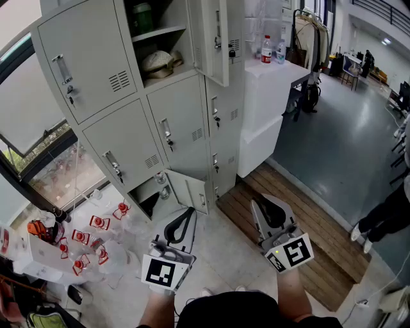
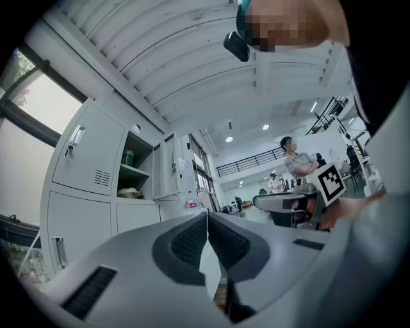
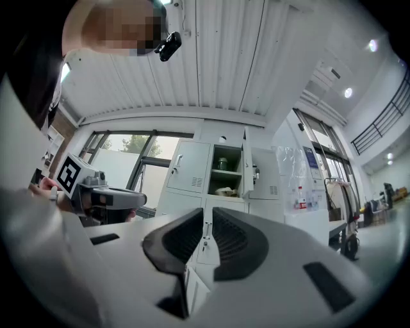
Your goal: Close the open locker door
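The grey locker bank (image 1: 122, 109) stands ahead. Its upper door (image 1: 214, 38) hangs open, showing shelves with a green jar (image 1: 142, 16) and a pale bundle (image 1: 157, 62). A small bottom door (image 1: 190, 191) is also ajar near the floor. Both grippers are held low, well short of the lockers. My left gripper (image 1: 191, 210) (image 2: 207, 216) is shut, pads touching, with nothing in it. My right gripper (image 1: 256, 204) (image 3: 206, 221) shows a narrow gap between its pads and holds nothing. The open upper door (image 3: 245, 170) shows above the right jaws.
A white cabinet (image 1: 269, 96) with bottles (image 1: 266, 48) on top stands right of the lockers. A wooden platform (image 1: 301, 218) lies on the floor at right. Several red-capped bottles (image 1: 96, 237) lie at the left by the window. A person's leg (image 1: 384, 218) is at far right.
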### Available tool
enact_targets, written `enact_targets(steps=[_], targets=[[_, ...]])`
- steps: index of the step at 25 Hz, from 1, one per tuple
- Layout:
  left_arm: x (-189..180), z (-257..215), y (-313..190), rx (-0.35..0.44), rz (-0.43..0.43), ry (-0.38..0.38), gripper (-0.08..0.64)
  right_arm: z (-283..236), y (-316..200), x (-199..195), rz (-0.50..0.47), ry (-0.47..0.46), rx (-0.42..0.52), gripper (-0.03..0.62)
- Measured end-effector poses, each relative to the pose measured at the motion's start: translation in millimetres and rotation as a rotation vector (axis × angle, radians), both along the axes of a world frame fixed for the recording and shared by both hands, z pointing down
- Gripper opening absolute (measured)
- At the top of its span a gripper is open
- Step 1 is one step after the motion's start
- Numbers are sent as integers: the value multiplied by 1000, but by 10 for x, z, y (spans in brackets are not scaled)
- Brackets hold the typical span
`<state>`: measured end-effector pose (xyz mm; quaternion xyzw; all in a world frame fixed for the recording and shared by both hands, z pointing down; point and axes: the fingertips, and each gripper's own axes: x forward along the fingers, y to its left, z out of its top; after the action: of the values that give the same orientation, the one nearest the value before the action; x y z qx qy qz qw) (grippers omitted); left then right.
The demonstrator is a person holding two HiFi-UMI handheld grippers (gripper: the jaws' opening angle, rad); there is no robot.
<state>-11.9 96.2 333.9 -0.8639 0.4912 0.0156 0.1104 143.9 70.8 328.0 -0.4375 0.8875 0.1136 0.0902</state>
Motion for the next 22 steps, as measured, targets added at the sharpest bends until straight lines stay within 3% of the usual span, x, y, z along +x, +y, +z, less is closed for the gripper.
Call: enact_targets(steps=[4, 8, 15, 22], targets=[[-15, -82, -44, 37, 17, 23, 23, 12, -52, -56, 2, 0, -1, 61], [-98, -44, -80, 13, 29, 2, 23, 28, -101, -137, 10, -7, -3, 61], [-445, -28, -150, 43, 40, 21, 23, 9, -126, -409, 10, -69, -1, 63], [-763, 204, -325, -18, 53, 11, 23, 169, -261, -606, 59, -90, -30, 63]])
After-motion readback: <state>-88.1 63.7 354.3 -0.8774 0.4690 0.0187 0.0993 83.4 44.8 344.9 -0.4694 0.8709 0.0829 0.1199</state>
